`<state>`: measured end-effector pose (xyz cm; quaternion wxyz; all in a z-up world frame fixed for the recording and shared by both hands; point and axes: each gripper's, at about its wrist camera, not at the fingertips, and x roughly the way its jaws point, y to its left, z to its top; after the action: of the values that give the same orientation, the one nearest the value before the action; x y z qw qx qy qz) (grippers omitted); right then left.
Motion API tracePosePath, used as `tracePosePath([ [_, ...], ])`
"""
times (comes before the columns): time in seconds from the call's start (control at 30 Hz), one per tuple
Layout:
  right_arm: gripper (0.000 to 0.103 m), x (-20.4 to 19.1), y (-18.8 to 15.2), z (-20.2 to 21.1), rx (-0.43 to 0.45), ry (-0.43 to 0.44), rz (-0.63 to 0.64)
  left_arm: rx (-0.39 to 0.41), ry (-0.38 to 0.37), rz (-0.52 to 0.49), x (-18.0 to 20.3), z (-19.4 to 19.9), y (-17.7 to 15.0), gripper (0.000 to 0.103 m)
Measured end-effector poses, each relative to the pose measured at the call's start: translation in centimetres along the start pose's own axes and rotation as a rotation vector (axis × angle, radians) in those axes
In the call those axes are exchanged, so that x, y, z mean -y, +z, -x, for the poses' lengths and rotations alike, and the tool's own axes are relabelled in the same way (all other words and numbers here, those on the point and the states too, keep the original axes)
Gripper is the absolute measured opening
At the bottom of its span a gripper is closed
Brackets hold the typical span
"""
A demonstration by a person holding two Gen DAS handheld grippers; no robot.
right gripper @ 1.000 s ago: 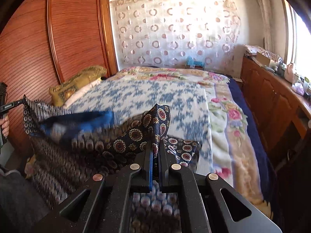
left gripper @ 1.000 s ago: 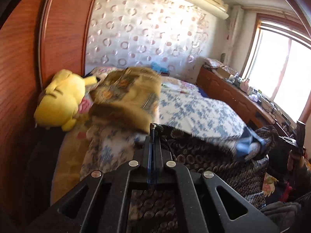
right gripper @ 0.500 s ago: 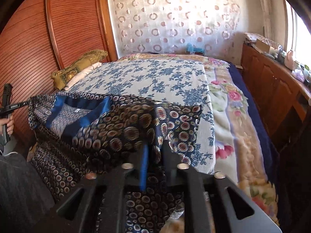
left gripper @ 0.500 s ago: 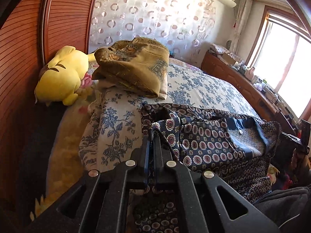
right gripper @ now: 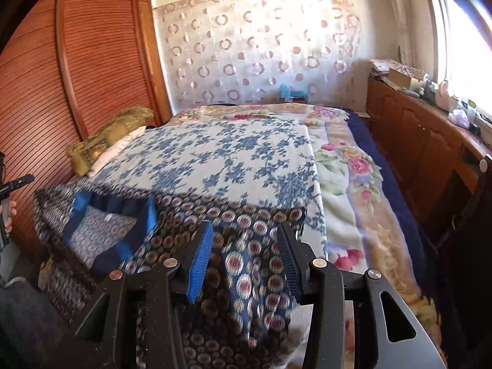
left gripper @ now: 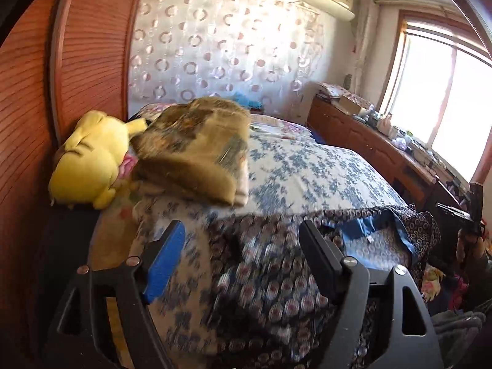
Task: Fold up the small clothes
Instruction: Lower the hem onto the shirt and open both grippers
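A: Bedroom, bed [right gripper: 261, 153] under a blue-floral white sheet, slatted wooden wardrobe [right gripper: 77, 70] on one side, circle-print curtain [right gripper: 261, 49] behind.

B: Garment?

A: Dark patterned garment [right gripper: 246, 276] with blue collar lining lies spread at the near edge of the bed, part hanging over the front. Collar end toward the left gripper's side.

B: Left gripper [left gripper: 243, 246]?

A: Jaws have just been opening, now wide apart. Cloth lies below and between the fingers, pads not pressing on it. Released.

B: Right gripper [right gripper: 244, 240]?

A: Same: jaws have just been opening, partly spread, fabric between them but no pinch (frame is motion-blurred, gap is clear enough).

B: Anything else on the bed?

A: Yellow plush toy [left gripper: 89, 160] by the wardrobe, touching an olive-gold pillow [left gripper: 193, 150]. Wooden cabinet [right gripper: 424, 141] runs under the window.
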<state>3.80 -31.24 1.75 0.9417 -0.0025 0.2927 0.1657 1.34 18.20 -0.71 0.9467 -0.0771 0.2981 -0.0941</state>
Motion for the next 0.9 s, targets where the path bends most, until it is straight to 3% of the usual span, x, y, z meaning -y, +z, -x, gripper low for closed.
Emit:
tracePosePath([
  [0.17,0.055,-0.1,0.7,-2.2,0.0,-0.022,-0.006,-0.025,0.047,-0.04,0.3,-3.1,2.4,0.077],
  [0.37,0.057,1.3,1.8,-5.8,-0.074,-0.068,-0.028,-0.092,0.062,-0.033,-1.3,-6.2,3.7,0.077],
  [0.67,0.06,2.4,1.9,-9.6,-0.153,-0.052,-0.063,-0.293,0.065,-0.042,-1.1,-10.7,0.6,0.077],
  [0.9,0.06,2.5,1.7,-10.1,-0.183,-0.06,-0.058,-0.349,0.088,-0.056,-1.0,-11.5,-2.2,0.076],
])
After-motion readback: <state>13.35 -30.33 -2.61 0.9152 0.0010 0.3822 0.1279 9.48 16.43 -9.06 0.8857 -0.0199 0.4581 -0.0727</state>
